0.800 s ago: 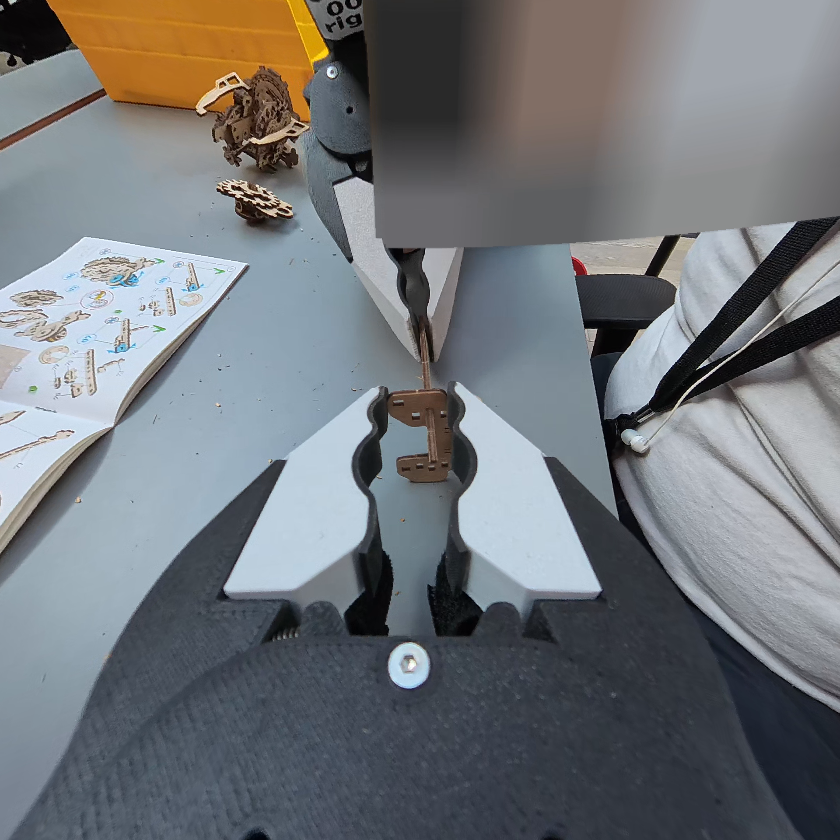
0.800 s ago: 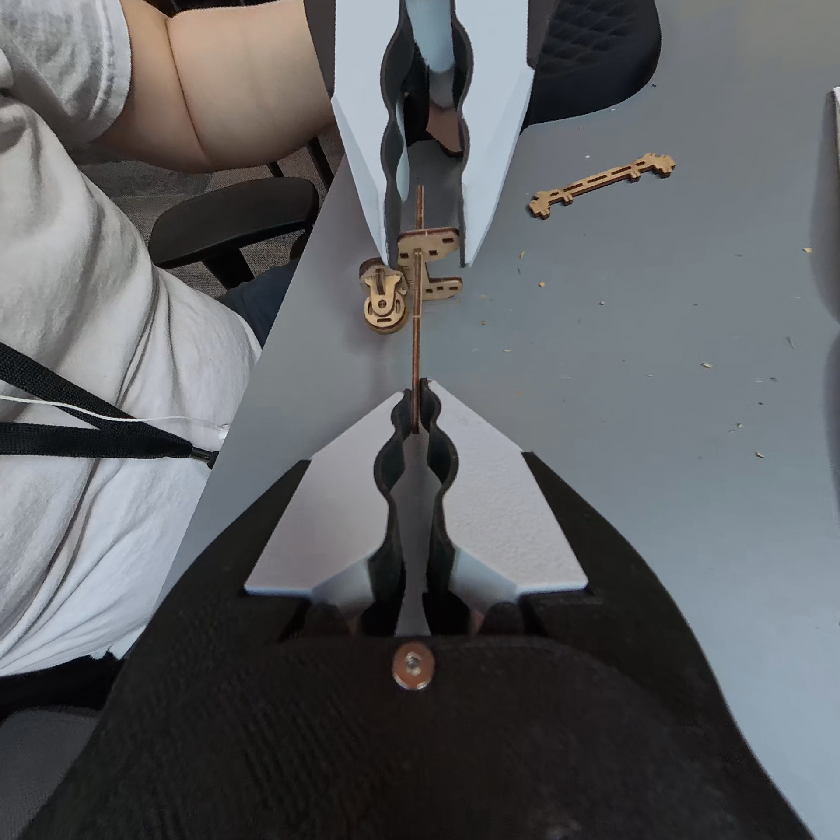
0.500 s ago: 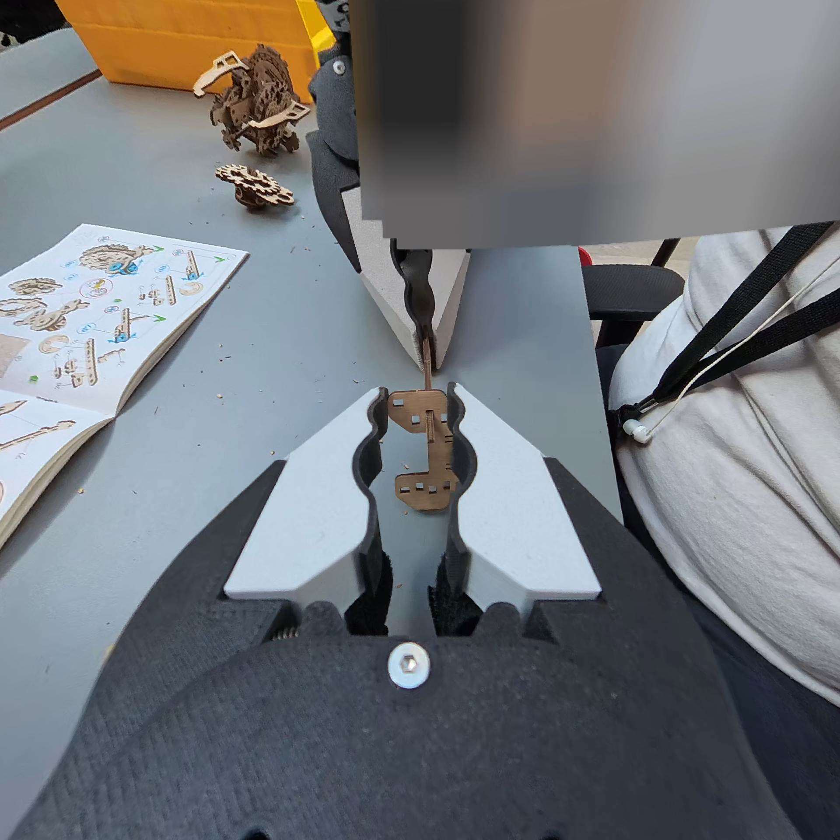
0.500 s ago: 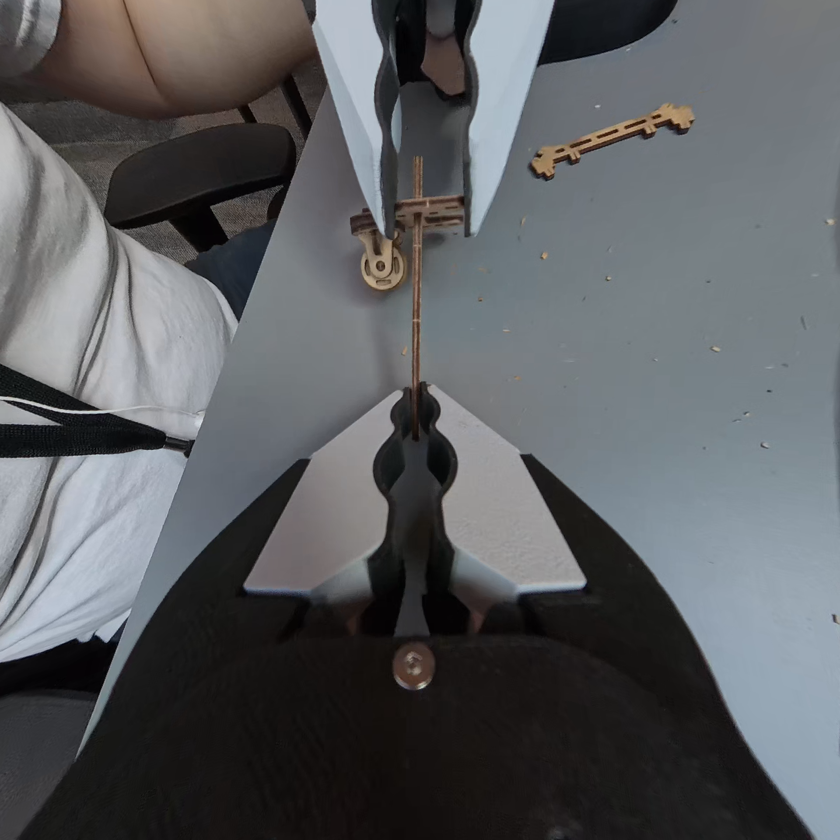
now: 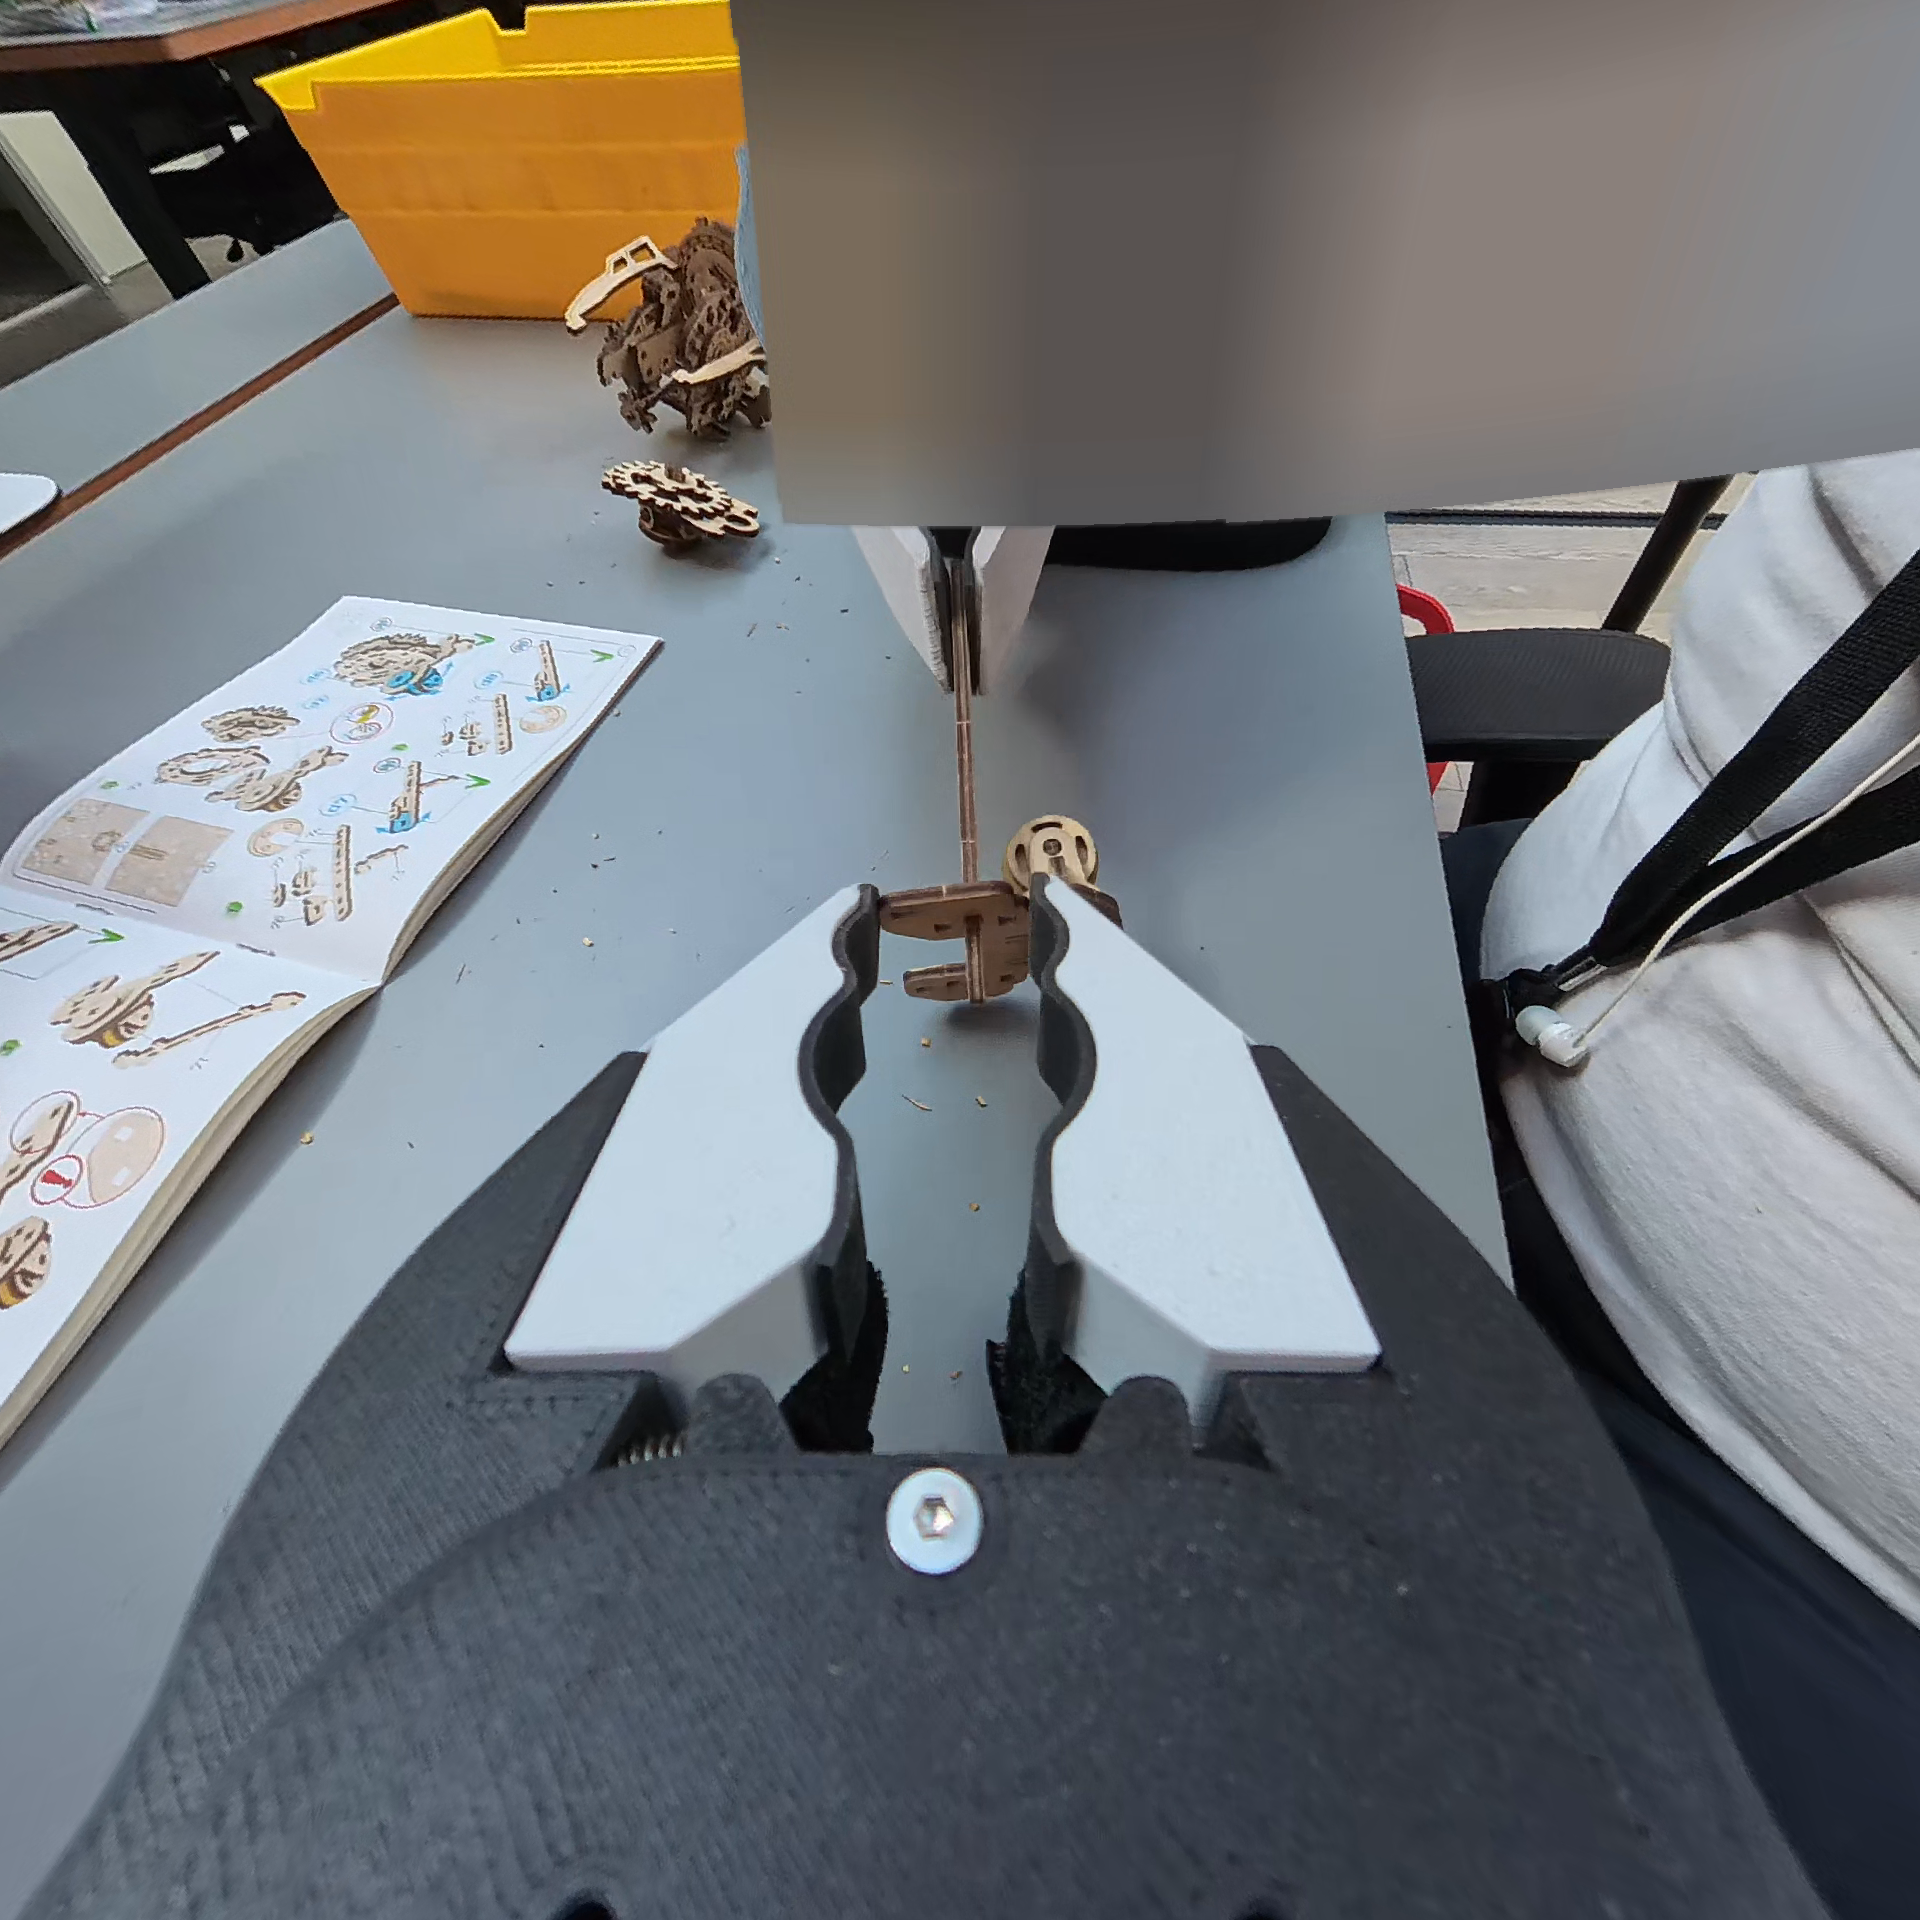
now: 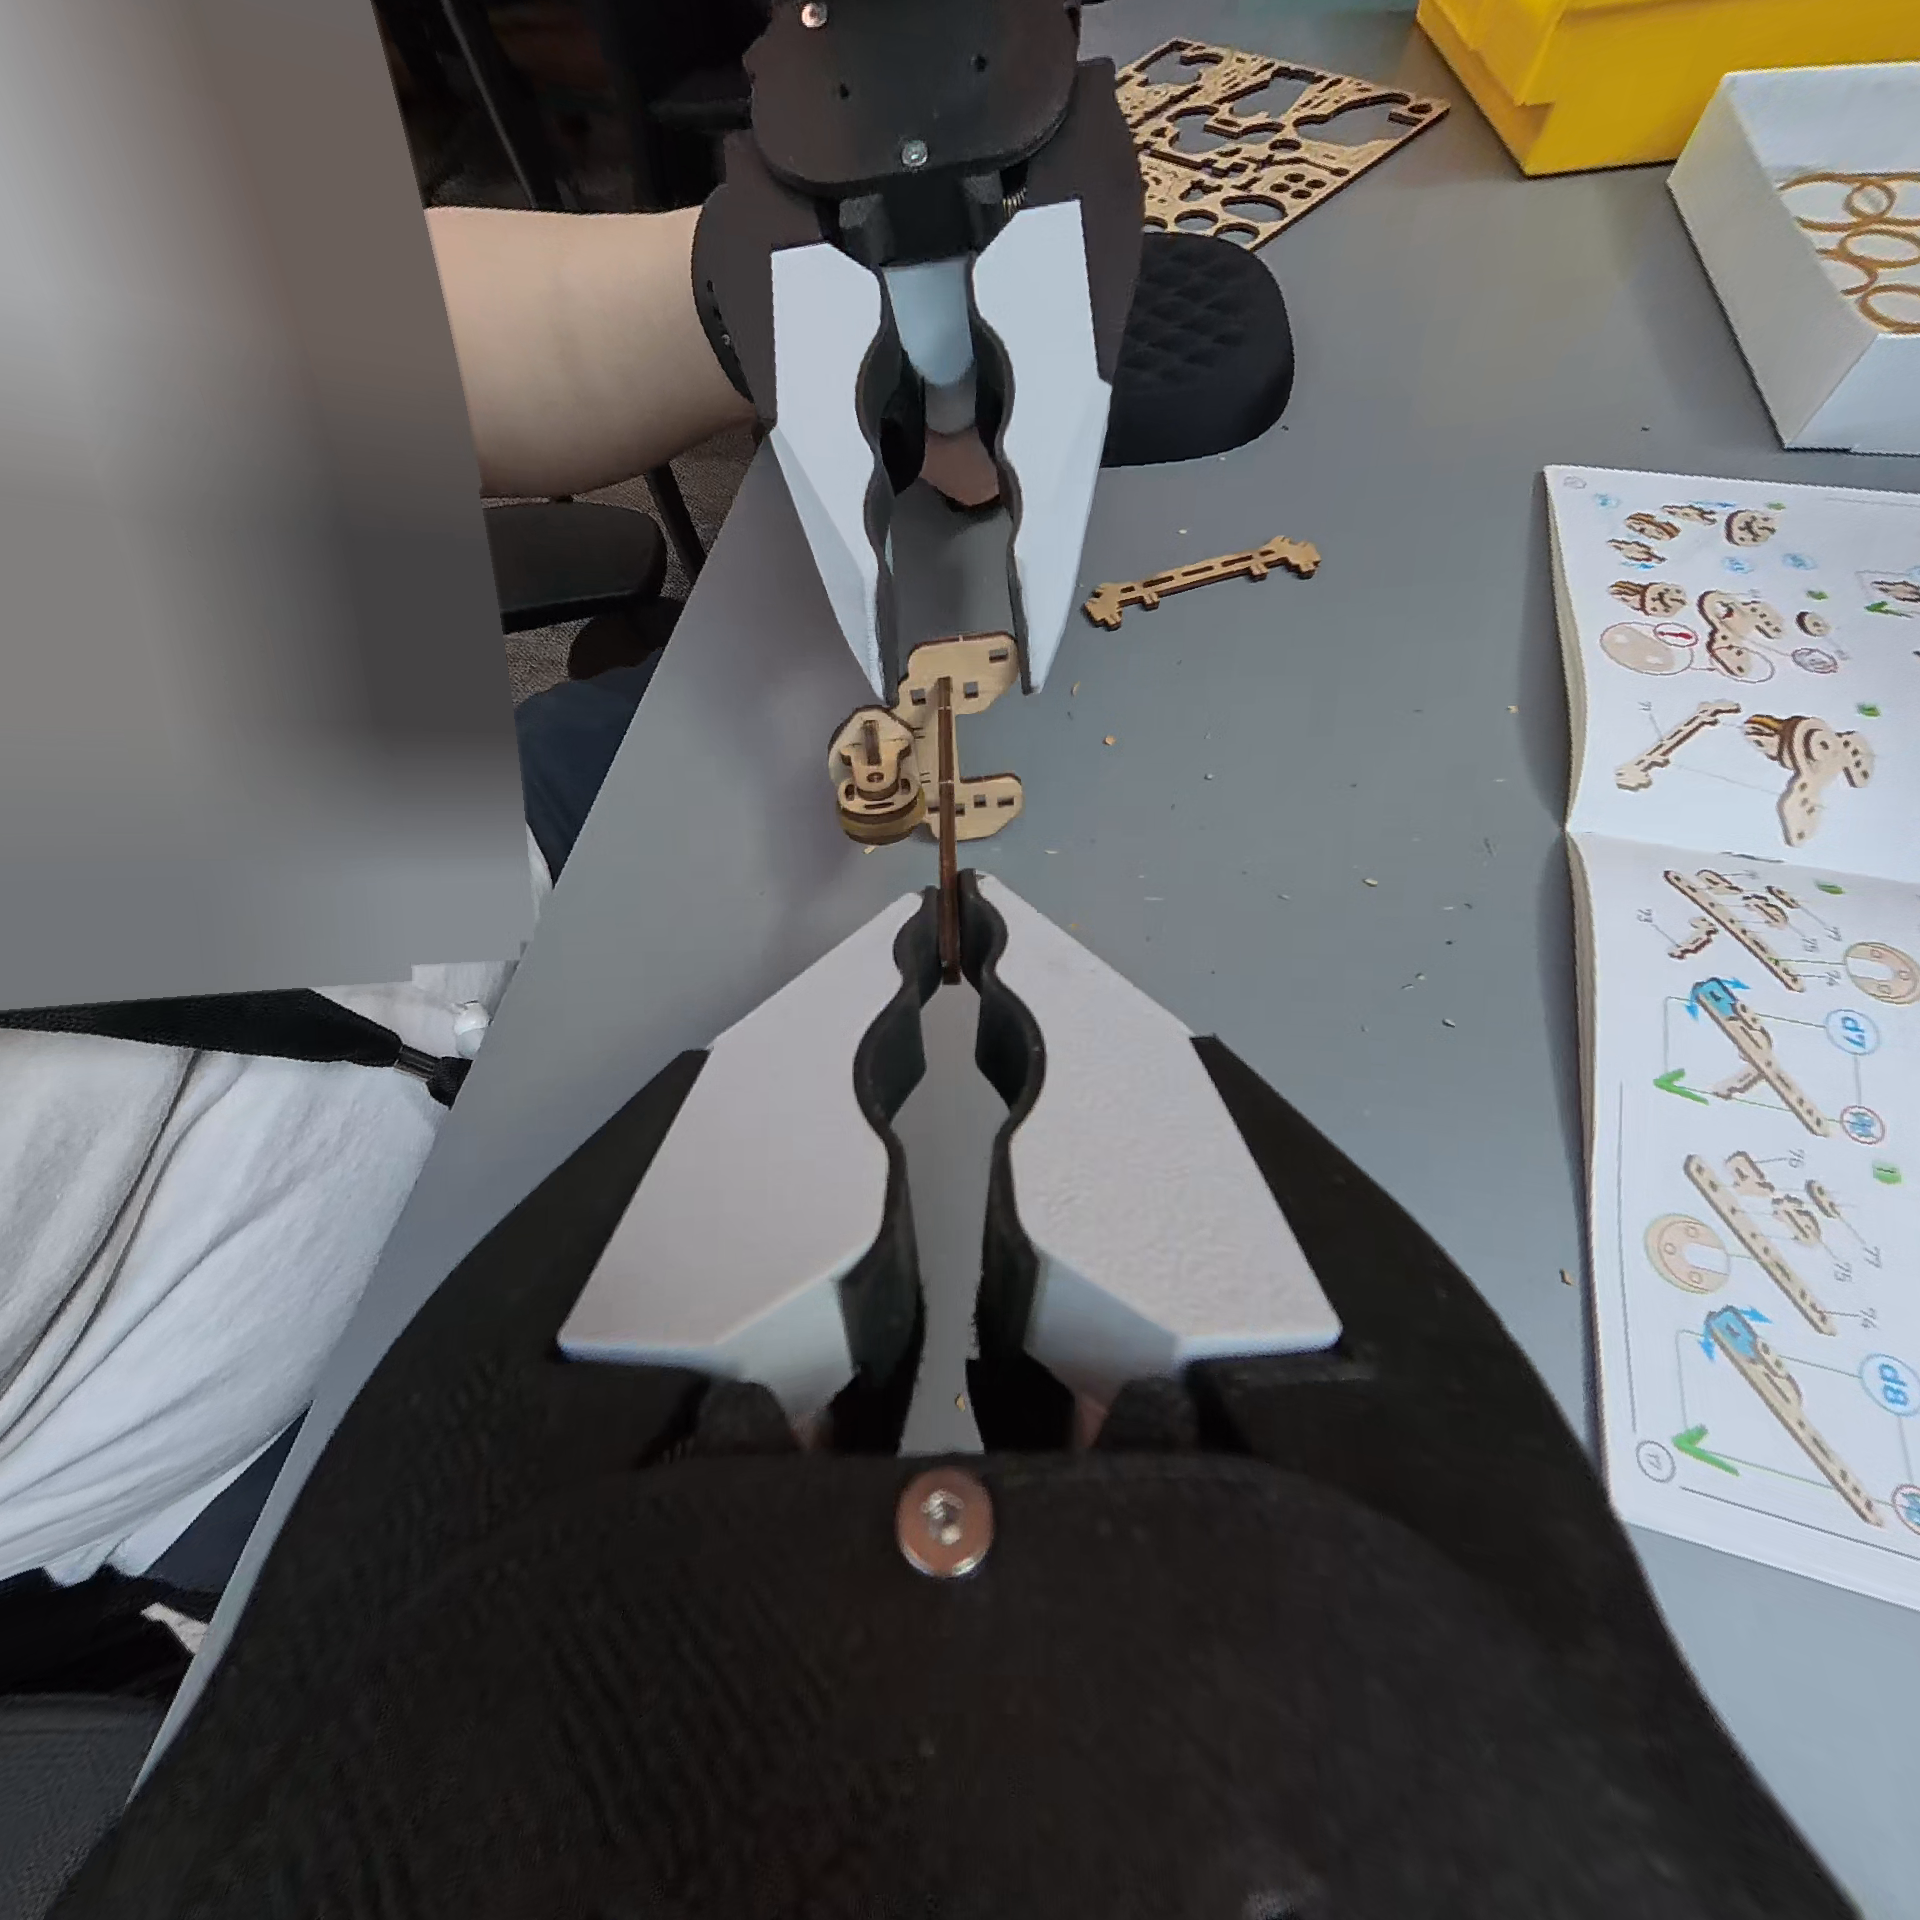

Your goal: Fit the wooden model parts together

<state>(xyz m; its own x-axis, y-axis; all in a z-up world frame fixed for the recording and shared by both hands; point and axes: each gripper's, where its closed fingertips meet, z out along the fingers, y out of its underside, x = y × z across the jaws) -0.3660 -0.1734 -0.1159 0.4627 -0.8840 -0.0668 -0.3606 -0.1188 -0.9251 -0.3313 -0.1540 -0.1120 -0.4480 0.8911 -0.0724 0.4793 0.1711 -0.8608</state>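
My left gripper (image 5: 954, 904) is shut on a small C-shaped wooden bracket (image 5: 940, 916), pinched across its width at the fingertips just above the grey table (image 5: 675, 831). My right gripper (image 6: 945, 904) is shut on a thin wooden strip (image 6: 948, 790) held edge-on. The strip's far end sits in the bracket's slot (image 6: 987, 800). The two grippers face each other tip to tip: the right gripper (image 5: 961, 675) shows in the left wrist view and the left gripper (image 6: 961, 681) in the right wrist view. A small wooden wheel part (image 6: 878, 774) lies right beside the bracket.
An open instruction booklet (image 5: 312, 831) lies beside the work spot. A slotted wooden bar (image 6: 1205, 582) lies beyond the bracket. A built gear assembly (image 5: 686, 332), a loose gear (image 5: 681, 504), a yellow bin (image 5: 520, 177), a white box (image 6: 1818, 239) and a cut-out sheet (image 6: 1268, 114) stand farther off. A person sits at the table edge. The left gripper's tips are roughly 5 centimeters from the right gripper's.
Both views have tilted up and drawn back. The bracket has turned in the left gripper and shows its face to the right wrist view. Both grips have held.
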